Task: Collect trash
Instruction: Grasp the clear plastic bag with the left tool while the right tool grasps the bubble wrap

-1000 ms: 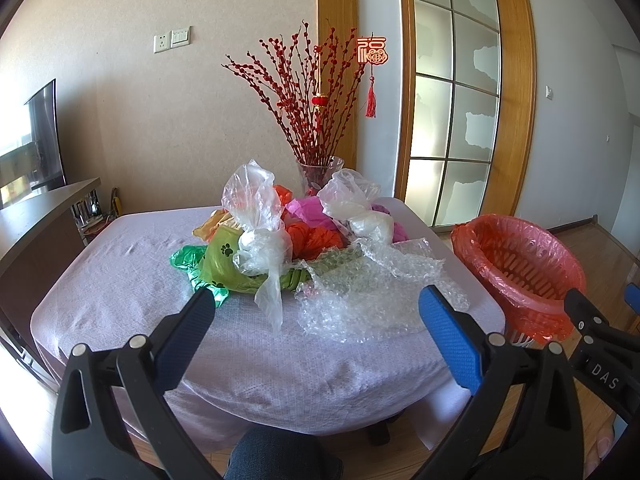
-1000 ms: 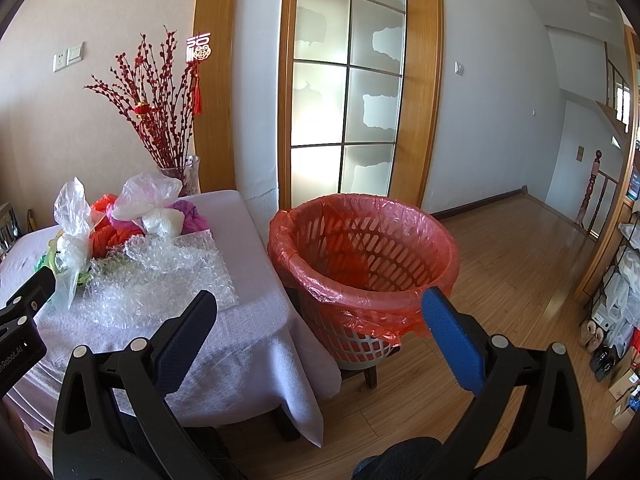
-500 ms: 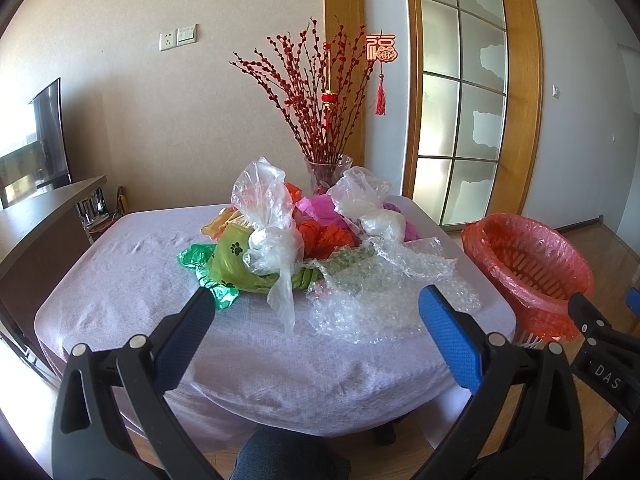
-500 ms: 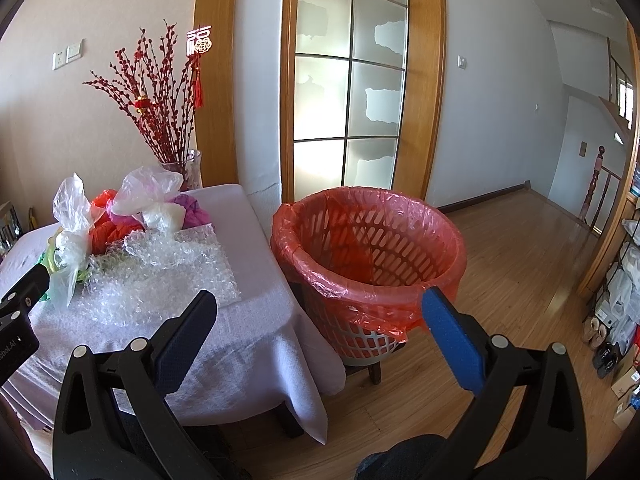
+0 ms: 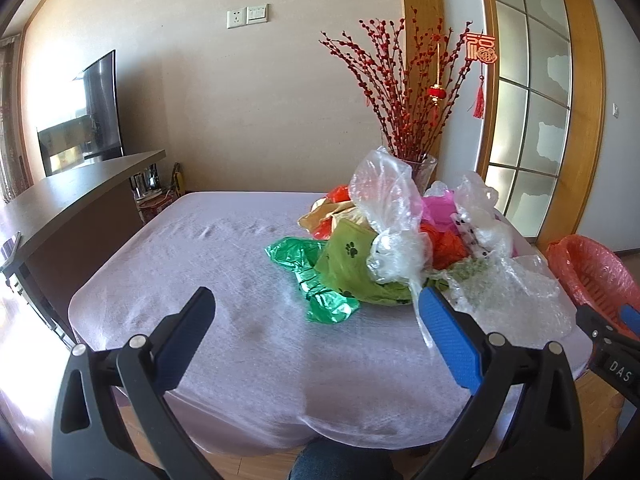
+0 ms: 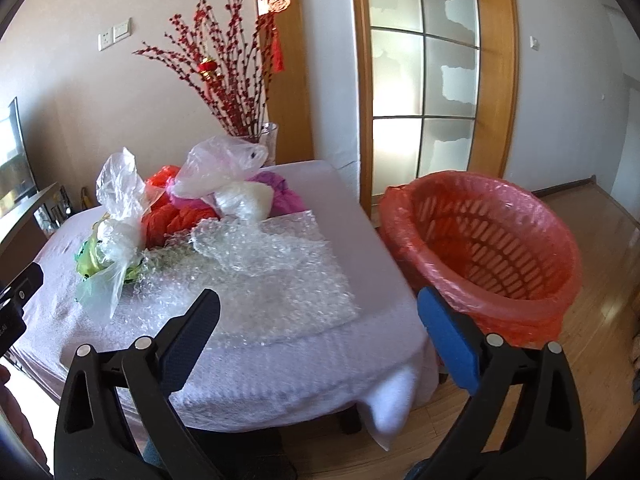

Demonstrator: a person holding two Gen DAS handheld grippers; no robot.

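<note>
**Both grippers swung left, trash pile shifted right in view**

Left gripper: jaws wide apart, nothing between the pads, only bare lilac tablecloth behind the gap. Held over the near edge of the table, lower centre of the left view. Compared with half a second ago, view panned left: trash pile moved from frame centre to right of centre, dark counter and television now filling the left side.

Trash pile on the table's far right part: clear plastic bag standing tallest, olive paw-print bag below it, bright green foil bag at the pile's left edge, orange and pink bags behind, bubble wrap sheet at the lower right of the pile, reaching the table edge. Glass vase of red berry branches just behind the pile.

Right gripper: jaws spread wide, just closed in slightly, nothing clamped; bubble wrap sheet seen behind the gap, untouched. Compared with half a second ago, table and pile now larger and nearer frame centre in the right view, red-lined laundry-style basket pushed to the right half and tilted in view. Basket standing just beside the table's right corner, nothing visible inside.
</note>
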